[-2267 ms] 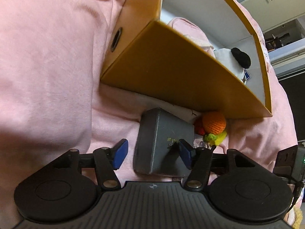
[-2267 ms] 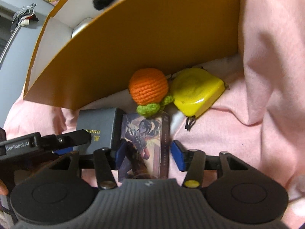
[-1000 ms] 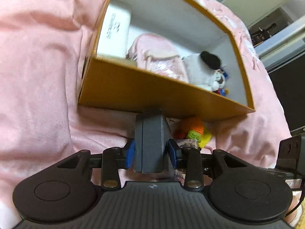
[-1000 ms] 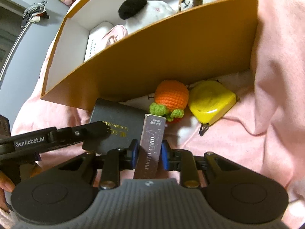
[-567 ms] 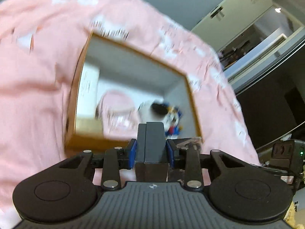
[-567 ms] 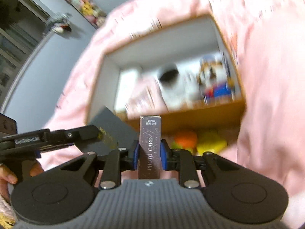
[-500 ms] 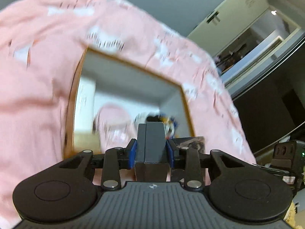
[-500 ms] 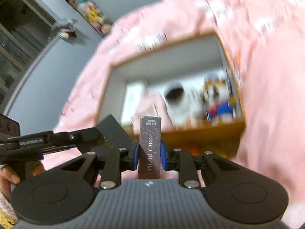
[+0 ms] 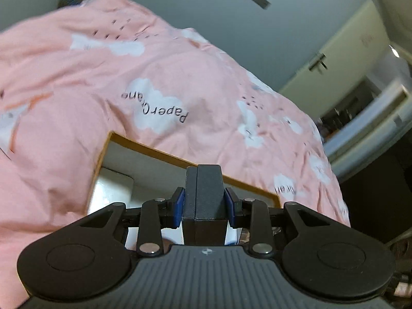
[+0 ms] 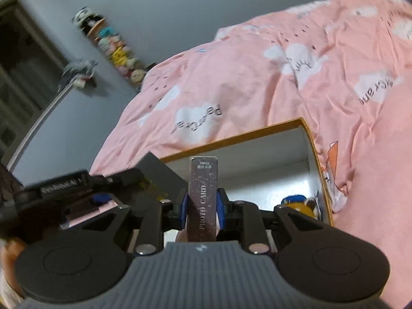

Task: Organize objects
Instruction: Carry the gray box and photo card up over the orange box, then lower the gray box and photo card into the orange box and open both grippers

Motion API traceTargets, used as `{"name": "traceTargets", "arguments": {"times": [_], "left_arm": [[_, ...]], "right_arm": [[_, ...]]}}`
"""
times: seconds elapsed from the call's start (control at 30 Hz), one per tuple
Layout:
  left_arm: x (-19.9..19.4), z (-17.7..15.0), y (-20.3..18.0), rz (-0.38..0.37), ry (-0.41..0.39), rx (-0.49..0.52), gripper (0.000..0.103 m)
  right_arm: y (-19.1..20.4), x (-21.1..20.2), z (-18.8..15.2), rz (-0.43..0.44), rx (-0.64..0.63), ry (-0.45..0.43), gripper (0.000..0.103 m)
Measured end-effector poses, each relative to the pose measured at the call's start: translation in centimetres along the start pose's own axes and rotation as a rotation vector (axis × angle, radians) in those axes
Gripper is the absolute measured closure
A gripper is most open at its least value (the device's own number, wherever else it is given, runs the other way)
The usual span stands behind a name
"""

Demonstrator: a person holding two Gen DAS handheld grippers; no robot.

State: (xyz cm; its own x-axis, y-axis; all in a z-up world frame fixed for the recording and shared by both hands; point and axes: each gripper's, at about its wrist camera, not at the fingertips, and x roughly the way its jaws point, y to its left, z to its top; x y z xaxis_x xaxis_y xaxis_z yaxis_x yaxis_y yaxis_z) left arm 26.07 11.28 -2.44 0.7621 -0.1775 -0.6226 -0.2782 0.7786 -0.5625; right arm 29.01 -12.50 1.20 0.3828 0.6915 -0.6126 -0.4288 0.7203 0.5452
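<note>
My left gripper (image 9: 204, 207) is shut on a dark grey box (image 9: 204, 193), held upright between its blue pads above the orange storage box (image 9: 164, 155) with the white inside. In the right wrist view my right gripper (image 10: 202, 207) is shut on a slim dark photo card box (image 10: 203, 195), also upright over the orange storage box (image 10: 312, 149). The left gripper with the dark grey box (image 10: 157, 177) shows at the left of that view. A small plush toy (image 10: 298, 203) lies in the storage box's right corner.
A pink quilt (image 9: 180, 90) with white clouds covers the bed all round the storage box. A white flat packet (image 9: 110, 193) lies inside it at the left. A wall shelf with small figures (image 10: 116, 49) hangs at the far left; a cupboard (image 9: 347, 59) stands at the far right.
Both grippers have risen off the quilt with their boxes and tilted up, now over the storage box. The orange crochet ball and yellow tape measure have dropped out of view.
</note>
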Motion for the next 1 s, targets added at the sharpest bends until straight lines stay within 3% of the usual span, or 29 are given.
{"name": "traceTargets", "arguments": {"times": [0.2, 0.47, 0.7, 0.83, 1.0], "left_arm": [[4.6, -0.8, 1.6, 0.012, 0.001, -0.089, 0.066], [7.5, -2.9, 2.5, 0.085, 0.029, -0.103, 0.066], [7.9, -2.5, 2.8, 0.19, 0.109, -0.064, 0.048], [6.6, -2.5, 3.1, 0.191, 0.136, -0.052, 0.049], [4.0, -2.0, 2.2, 0.183, 0.093, 0.027, 0.049]], "right_arm": [[-1.8, 3.5, 1.0, -0.025, 0.042, 0.011, 0.079], [-3.2, 7.3, 1.3, -0.098, 0.054, 0.05, 0.079], [-2.6, 9.4, 0.9, -0.16, 0.003, 0.08, 0.079], [-2.7, 10.0, 0.9, -0.211, -0.004, 0.09, 0.079], [-2.4, 11.0, 0.8, -0.242, -0.035, 0.107, 0.079]]}}
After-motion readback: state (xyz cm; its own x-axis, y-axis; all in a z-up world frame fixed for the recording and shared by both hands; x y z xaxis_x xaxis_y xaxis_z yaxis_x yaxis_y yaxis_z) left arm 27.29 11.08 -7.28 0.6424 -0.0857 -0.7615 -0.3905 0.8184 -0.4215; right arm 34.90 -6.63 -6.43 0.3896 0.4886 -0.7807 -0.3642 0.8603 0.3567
